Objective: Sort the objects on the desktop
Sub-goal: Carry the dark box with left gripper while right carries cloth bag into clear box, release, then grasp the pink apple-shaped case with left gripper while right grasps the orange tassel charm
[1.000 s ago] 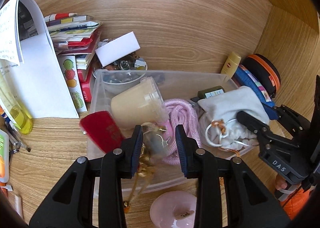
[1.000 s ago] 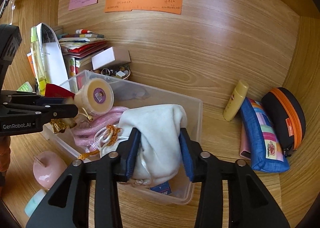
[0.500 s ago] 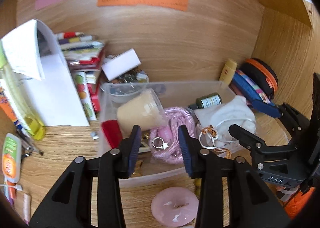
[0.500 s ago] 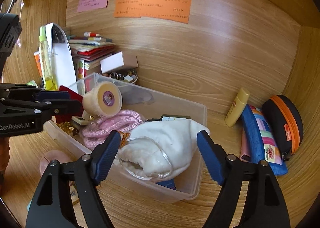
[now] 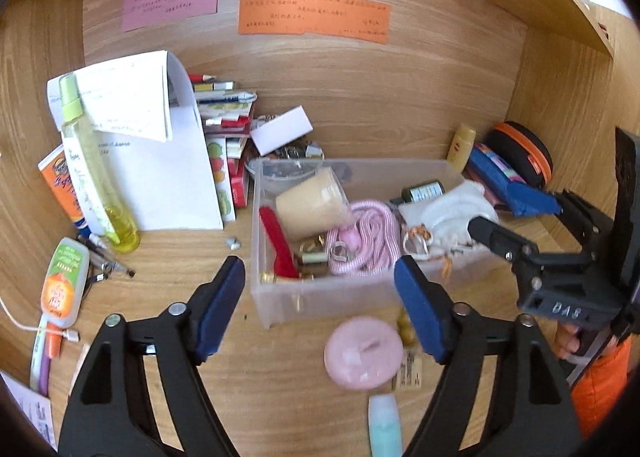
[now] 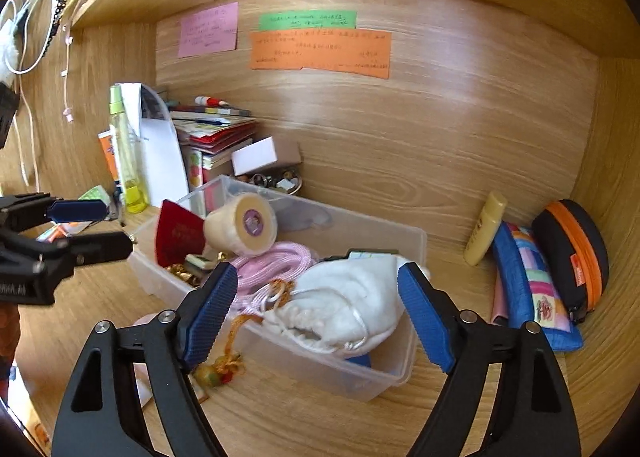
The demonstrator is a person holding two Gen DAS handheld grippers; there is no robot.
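A clear plastic box [image 5: 320, 305] [image 6: 400, 373] stands on the wooden desk. In it lie a beige tape roll [image 5: 310, 203] [image 6: 244, 225], a red booklet [image 5: 276, 241], a pink cord [image 5: 366, 233] [image 6: 276, 257], a small dark bottle [image 5: 424, 189] and a white drawstring pouch [image 5: 444, 213] [image 6: 348, 305]. My left gripper [image 5: 320, 305] is open and empty, in front of the box. My right gripper [image 6: 318, 313] is open and empty, just before the pouch; it also shows in the left wrist view [image 5: 520, 253].
A pink round case [image 5: 362, 353] and a teal tube [image 5: 384, 425] lie in front of the box. Books, a white card and a yellow spray bottle [image 5: 92, 165] stand at left. A yellow tube [image 6: 484, 227], blue pouch [image 6: 532, 289] and black-orange case [image 6: 572, 253] sit at right.
Both grippers let go and opened wide. The left released a trinket into the box, the right released the white pouch. Both pulled back from the box.
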